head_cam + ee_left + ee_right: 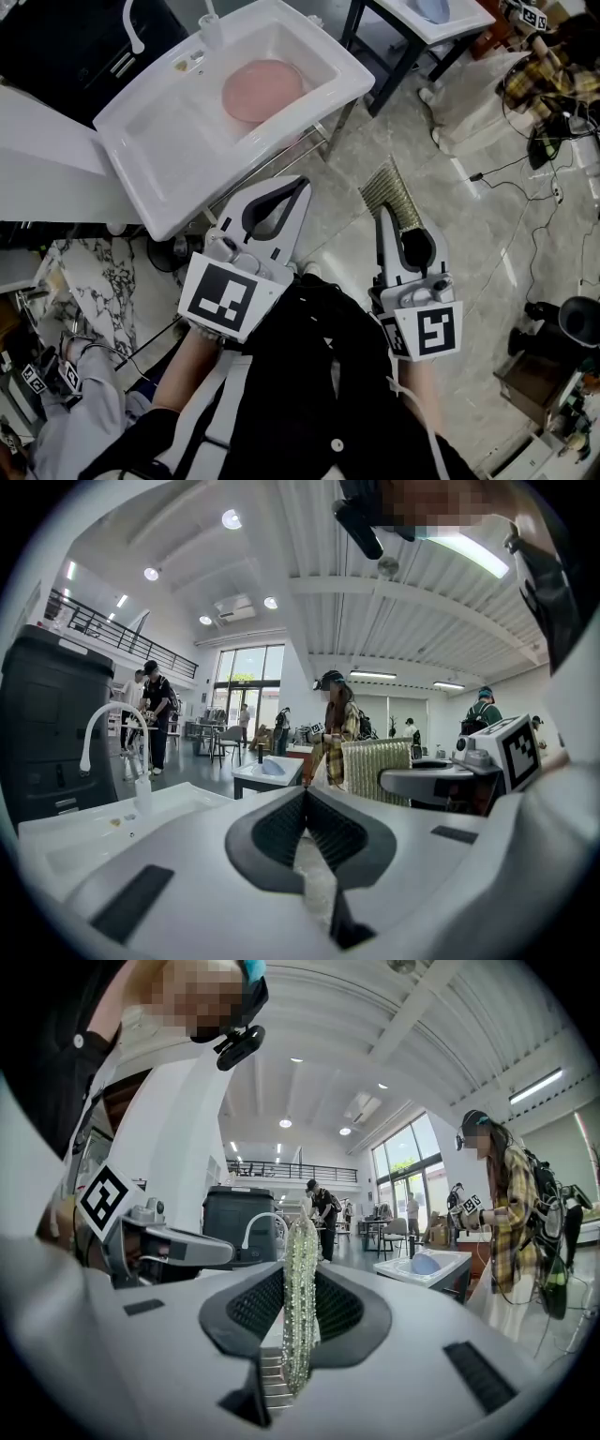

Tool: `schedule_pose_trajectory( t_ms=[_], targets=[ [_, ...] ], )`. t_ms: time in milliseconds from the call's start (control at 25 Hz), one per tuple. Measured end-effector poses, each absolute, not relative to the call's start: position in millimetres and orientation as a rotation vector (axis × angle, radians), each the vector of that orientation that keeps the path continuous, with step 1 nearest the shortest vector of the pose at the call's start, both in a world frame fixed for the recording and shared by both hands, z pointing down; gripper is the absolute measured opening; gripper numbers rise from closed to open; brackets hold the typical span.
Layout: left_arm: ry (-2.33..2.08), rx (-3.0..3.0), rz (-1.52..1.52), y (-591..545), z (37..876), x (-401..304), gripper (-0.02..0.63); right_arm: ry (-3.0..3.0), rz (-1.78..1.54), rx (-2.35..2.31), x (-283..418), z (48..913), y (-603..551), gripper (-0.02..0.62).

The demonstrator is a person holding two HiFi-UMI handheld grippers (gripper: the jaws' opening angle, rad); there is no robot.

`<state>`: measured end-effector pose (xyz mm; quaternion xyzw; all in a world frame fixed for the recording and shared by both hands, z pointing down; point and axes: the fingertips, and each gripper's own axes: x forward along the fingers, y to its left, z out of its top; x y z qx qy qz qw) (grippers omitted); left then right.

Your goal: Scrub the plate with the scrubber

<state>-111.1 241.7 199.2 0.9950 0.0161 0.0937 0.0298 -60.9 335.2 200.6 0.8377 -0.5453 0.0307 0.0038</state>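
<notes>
A round pink plate [262,89] lies flat in the basin of a white sink [356,77] at the upper left of the head view. My left gripper [304,182] hangs just below the sink's front rim, shut with nothing in it; the left gripper view shows its tips [305,794] meeting. My right gripper [382,212] is over the floor to the right of the sink, shut on a pale green scrubber [388,191] that stands up edge-on between its jaws [300,1241]. Both grippers are apart from the plate.
A white curved faucet [133,28] stands at the sink's back corner. A second sink table holding a blue dish [433,11] is at the top right. Cables [525,169] run across the marble floor. A person in a plaid shirt [511,1213] stands to the right.
</notes>
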Motion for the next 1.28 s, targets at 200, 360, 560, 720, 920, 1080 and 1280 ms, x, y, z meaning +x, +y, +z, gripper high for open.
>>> schedule_pose_trajectory(
  t_ms=[200, 360, 560, 720, 920, 1080, 1280],
  targets=[
    [0.030, 3.072, 0.277, 229.7, 196.6, -114.2, 0.000, -1.709, 0.096, 2.614, -62.4, 200.1, 328.1, 0.080],
    [0.023, 3.069, 0.253, 220.7, 194.0, -119.3, 0.000, -1.706, 0.080, 2.616, -67.9, 198.5, 319.6, 0.080],
    [0.035, 3.073, 0.245, 214.5, 193.5, -125.5, 0.000, -1.699, 0.058, 2.611, -77.1, 195.6, 313.6, 0.081],
    [0.059, 3.074, 0.239, 214.5, 192.4, -131.2, 0.000, -1.668, 0.037, 2.601, -83.8, 194.9, 313.7, 0.081],
    [0.075, 3.098, 0.214, 212.2, 190.5, -135.4, 0.000, -1.674, -0.021, 2.612, -90.5, 189.6, 309.5, 0.080],
    [0.049, 3.115, 0.187, 205.9, 185.3, -135.3, 0.000, -1.670, -0.014, 2.591, -86.5, 193.8, 304.8, 0.080],
    [-0.027, 3.122, 0.199, 193.4, 186.7, -129.6, 0.000, -1.761, -0.053, 2.559, -73.0, 190.6, 284.5, 0.081]
  ],
)
